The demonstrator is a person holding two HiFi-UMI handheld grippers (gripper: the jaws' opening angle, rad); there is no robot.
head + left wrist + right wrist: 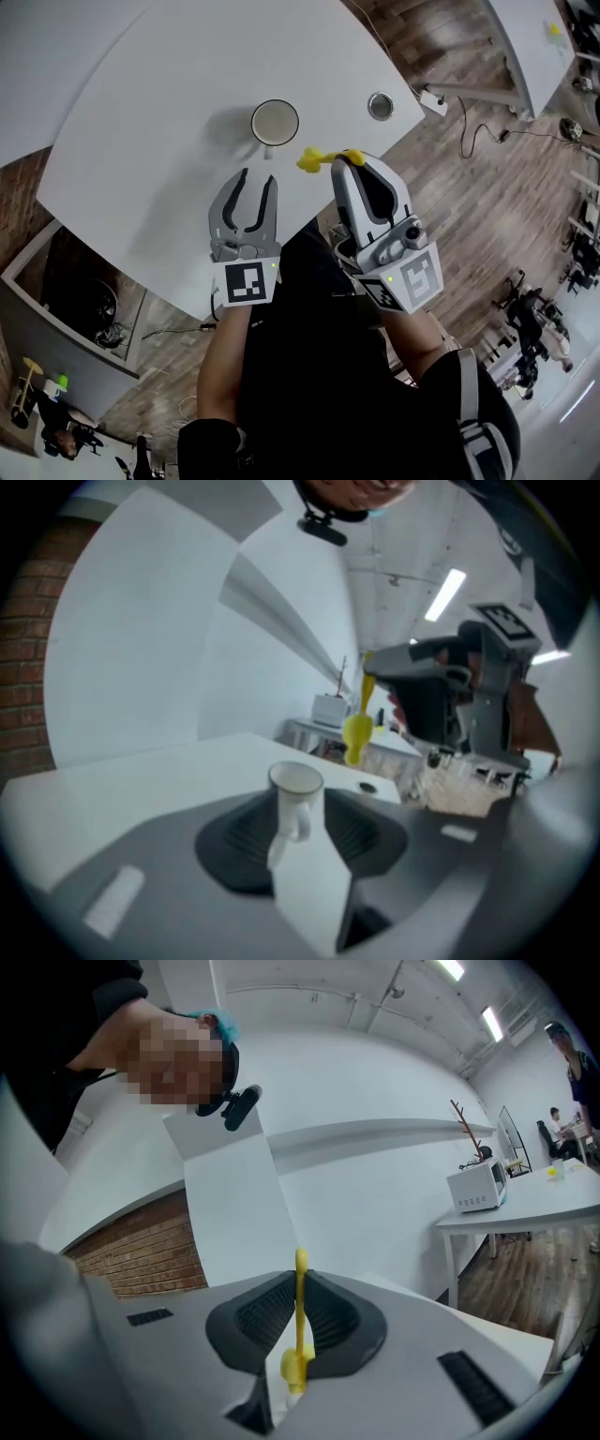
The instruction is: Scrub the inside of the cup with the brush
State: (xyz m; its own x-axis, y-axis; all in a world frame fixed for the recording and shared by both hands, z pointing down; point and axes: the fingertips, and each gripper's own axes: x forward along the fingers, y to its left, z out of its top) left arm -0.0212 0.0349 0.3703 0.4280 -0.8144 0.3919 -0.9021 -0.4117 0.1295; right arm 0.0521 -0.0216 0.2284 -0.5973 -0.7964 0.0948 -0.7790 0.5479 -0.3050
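Note:
A white cup (275, 122) stands upright on the white table (141, 141), its handle turned toward me. In the left gripper view the cup (296, 799) sits just beyond the fingertips, untouched. My left gripper (257, 178) is open and points at the cup, with nothing between its fingers. To its right, my right gripper (349, 163) is shut on a yellow brush (322, 158), whose head sticks out leftward toward the cup's right side. The right gripper view shows the thin brush handle (300, 1302) clamped upright between the pads of that gripper (298, 1330). The brush (357, 731) hangs above and right of the cup.
A round metal grommet (381, 106) sits in the table near its right edge. Past that edge, a power strip (433, 99) and cable lie on the wood floor. Another table with a microwave (478, 1188) stands at the far right. My torso is directly below the grippers.

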